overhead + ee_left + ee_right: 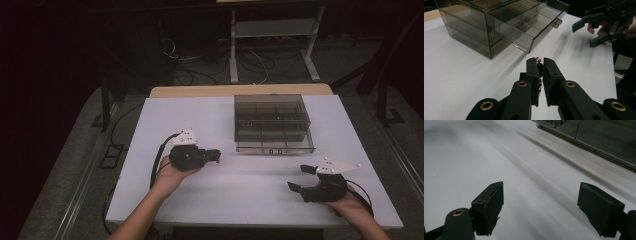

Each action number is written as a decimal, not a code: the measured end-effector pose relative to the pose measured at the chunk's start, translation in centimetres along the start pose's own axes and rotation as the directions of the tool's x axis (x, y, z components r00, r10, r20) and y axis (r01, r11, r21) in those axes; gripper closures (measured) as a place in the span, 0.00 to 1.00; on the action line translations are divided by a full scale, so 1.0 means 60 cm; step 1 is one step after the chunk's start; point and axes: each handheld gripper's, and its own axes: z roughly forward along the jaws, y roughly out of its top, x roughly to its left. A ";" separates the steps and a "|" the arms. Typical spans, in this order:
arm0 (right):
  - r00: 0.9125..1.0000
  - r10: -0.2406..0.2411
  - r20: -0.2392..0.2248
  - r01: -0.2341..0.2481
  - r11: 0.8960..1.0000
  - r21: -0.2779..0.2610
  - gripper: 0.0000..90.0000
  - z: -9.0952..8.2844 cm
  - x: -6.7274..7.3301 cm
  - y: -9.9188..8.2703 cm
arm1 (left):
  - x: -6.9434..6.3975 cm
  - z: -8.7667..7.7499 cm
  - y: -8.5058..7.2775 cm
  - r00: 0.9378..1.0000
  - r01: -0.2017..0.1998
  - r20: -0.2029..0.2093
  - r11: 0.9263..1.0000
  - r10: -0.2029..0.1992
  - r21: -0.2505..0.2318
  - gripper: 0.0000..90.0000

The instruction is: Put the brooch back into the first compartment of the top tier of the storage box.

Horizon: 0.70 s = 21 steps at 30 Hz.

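My left gripper (541, 61) is shut on a small string of dark and copper-coloured beads (539, 65), pinched between its pads just above the white table (210, 200). In the high view the left gripper (217, 156) points right, toward a smoky clear drawer box (272, 122). One drawer (534, 30) of that box (486, 27) is pulled out toward the table's front. My right gripper (299, 177) rests near the front right edge, open with nothing between its fingers; its jaws stand wide over bare tabletop in the right gripper view (540, 192). It also shows far right in the left gripper view (586, 35).
The box's lower edge (599, 137) lies ahead of the right gripper. Behind the table are a white frame stand (272, 30) and loose cables (200, 65) on the floor. A wooden strip (240, 90) borders the table's far edge.
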 end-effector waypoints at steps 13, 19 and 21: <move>1.000 0.001 -0.002 -0.001 1.000 0.001 0.23 0.001 0.001 0.000 | 0.009 0.005 0.027 1.000 -0.010 0.006 0.999 0.010 -0.033 0.92; 1.000 0.002 -0.002 -0.002 1.000 0.002 0.23 0.001 0.000 0.000 | 0.011 0.009 0.036 1.000 -0.016 0.013 0.999 0.016 -0.038 0.92; 1.000 0.002 -0.002 -0.002 1.000 0.002 0.23 0.001 0.000 0.000 | 0.011 0.010 0.039 1.000 -0.017 0.016 0.999 0.018 -0.043 0.92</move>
